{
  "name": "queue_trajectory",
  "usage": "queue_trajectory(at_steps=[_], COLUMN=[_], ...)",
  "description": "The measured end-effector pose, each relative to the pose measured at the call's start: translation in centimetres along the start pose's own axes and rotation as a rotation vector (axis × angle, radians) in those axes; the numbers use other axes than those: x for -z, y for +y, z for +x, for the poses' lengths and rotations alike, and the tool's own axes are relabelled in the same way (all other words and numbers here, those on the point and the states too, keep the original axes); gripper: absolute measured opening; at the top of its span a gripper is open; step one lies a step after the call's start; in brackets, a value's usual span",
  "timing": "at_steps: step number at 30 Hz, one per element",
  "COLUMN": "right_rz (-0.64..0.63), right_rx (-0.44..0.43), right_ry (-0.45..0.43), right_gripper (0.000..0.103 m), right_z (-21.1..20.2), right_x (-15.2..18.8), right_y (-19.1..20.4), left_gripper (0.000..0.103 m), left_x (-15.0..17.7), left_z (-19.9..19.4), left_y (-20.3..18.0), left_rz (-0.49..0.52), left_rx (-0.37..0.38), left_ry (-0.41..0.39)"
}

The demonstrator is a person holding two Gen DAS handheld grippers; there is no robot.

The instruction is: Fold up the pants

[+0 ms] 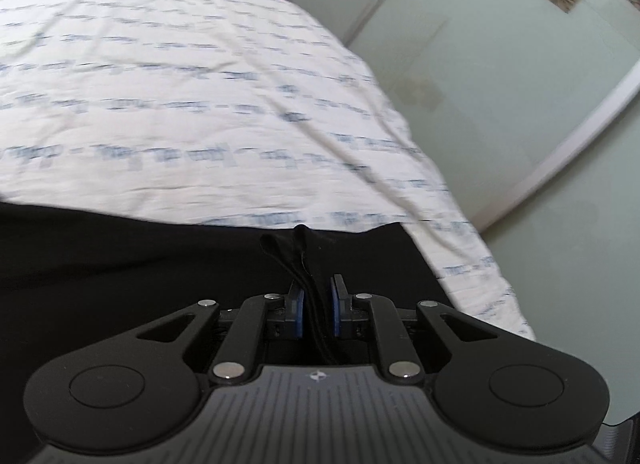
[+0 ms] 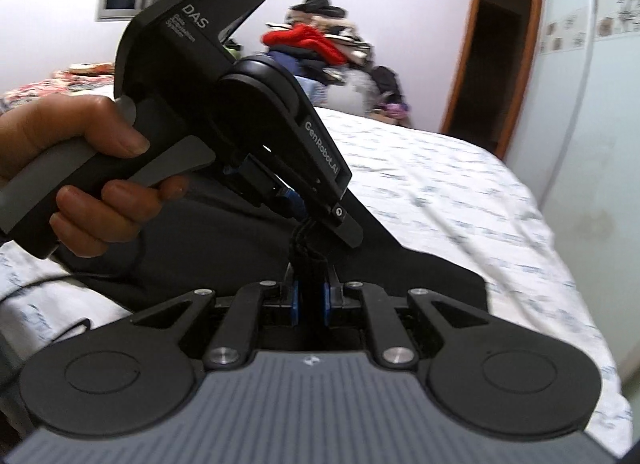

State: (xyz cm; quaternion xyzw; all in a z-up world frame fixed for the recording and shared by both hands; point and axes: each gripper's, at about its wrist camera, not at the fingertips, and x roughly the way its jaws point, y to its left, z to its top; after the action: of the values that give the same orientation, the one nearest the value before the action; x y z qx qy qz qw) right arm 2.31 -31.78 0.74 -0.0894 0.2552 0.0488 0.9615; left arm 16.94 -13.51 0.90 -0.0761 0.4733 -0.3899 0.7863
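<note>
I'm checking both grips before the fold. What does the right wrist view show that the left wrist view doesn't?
Only the right wrist view shows the left gripper from outside, held in the person's hand, pinching the same bunch of black fabric just ahead of the right gripper; also a pile of clothes by the far wall.

Only the left wrist view shows the pale green floor beside the bed.

Both show the black pants clamped between closed fingers, lying on the white patterned bedsheet.

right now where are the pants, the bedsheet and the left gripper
pants (image 1: 120, 264), left wrist view, flat black cloth on the bed
bedsheet (image 1: 180, 83), left wrist view, bare printed part
left gripper (image 2: 320, 219), right wrist view, tips pinching the cloth
</note>
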Motion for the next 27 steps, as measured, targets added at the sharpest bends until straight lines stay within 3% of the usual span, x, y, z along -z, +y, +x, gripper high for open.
queue_trajectory(at_steps=[8, 18, 23, 27], right_rz=[-0.047, -0.070, -0.079, -0.018], right_rx=[-0.135, -0.226, -0.289, -0.330], right_ry=[0.013, 0.013, 0.101, 0.050], right_gripper=[0.011, 0.012, 0.016, 0.018], right_z=[2.6, 4.3, 4.6, 1.8], right_x=[-0.8, -2.2, -1.9, -2.4], right_y=[4.0, 7.7, 9.3, 7.3], left_gripper=[0.012, 0.012, 0.015, 0.015], left_x=[0.9, 1.8, 2.2, 1.9], left_z=[-2.6, -4.9, -6.0, -7.7], left_y=[3.9, 7.0, 10.2, 11.5], left_rz=[0.001, 0.034, -0.103, -0.138], left_rx=[-0.115, -0.232, -0.210, -0.282], left_ry=[-0.035, -0.079, -0.033, -0.095])
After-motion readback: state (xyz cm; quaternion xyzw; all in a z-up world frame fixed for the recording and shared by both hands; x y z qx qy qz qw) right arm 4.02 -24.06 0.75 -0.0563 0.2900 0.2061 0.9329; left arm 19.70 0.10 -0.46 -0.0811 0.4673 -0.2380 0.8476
